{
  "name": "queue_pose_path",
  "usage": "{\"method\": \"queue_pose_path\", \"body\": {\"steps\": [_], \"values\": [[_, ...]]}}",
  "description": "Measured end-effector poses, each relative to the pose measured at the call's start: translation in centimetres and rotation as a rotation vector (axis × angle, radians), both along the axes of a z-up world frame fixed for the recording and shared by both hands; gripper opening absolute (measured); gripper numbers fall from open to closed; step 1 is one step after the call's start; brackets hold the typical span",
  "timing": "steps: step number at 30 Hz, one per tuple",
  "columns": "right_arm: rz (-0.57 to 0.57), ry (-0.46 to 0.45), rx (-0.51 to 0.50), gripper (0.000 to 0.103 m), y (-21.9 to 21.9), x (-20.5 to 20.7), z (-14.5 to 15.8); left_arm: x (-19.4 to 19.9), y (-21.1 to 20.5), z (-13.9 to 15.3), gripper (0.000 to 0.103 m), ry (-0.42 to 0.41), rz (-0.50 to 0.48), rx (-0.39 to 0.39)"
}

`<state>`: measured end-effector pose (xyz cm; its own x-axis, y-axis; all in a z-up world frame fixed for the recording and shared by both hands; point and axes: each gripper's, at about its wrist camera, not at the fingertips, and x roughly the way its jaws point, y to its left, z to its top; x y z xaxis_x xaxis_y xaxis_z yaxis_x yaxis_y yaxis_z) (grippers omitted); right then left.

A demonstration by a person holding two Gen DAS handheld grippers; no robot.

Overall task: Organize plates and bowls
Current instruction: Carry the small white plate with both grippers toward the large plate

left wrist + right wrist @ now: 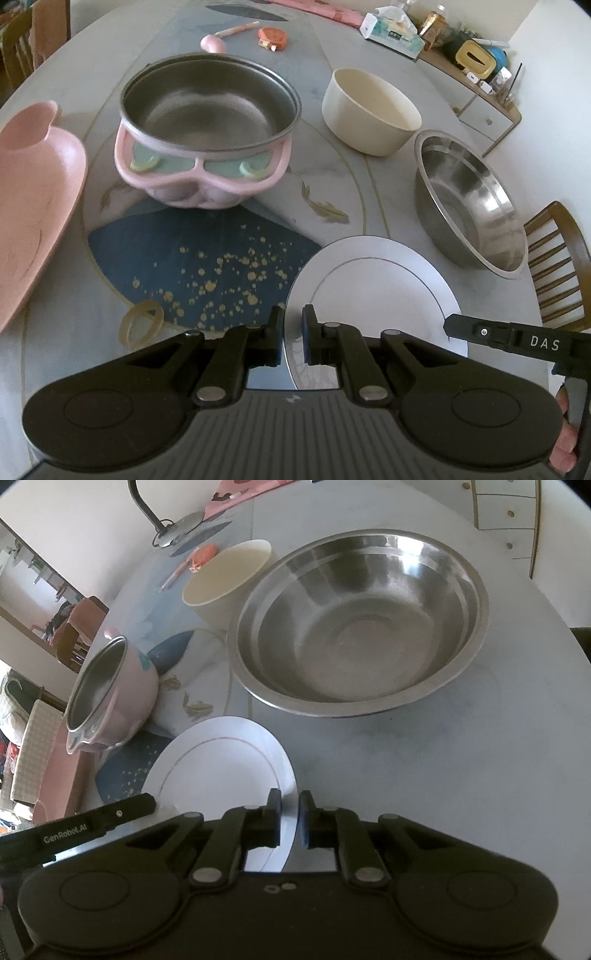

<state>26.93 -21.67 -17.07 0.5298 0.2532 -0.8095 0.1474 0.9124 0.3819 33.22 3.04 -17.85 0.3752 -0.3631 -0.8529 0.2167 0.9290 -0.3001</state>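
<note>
Now my left hand-held gripper (292, 338) is clenched on the left rim of the white plate (373, 291), which lies at the near edge of the desk (388, 206); my right hand-held gripper (290, 819) pinches the plate's right rim, its jaws drawn in close around the edge; beyond the plate stand a steel bowl (469, 199), a cream bowl (369, 110) and a pink-cased metal pot (207, 133); a pink tray (37, 192) sits far left.
</note>
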Motion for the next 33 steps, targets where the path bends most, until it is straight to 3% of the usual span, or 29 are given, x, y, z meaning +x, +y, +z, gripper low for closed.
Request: {"method": "queue_pose_path", "body": {"steps": [16, 33], "values": [[0.001, -0.023, 0.046, 0.009, -1.4, -4.2, 2.1, -4.5, -0.2, 2.8, 0.009, -0.011, 0.007, -0.028], [0.006, -0.047, 0.094, 0.008, -4.4, -12.5, 4.9, -12.3, -2.4, 6.3, 0.009, -0.032, -0.023, -0.047]]}}
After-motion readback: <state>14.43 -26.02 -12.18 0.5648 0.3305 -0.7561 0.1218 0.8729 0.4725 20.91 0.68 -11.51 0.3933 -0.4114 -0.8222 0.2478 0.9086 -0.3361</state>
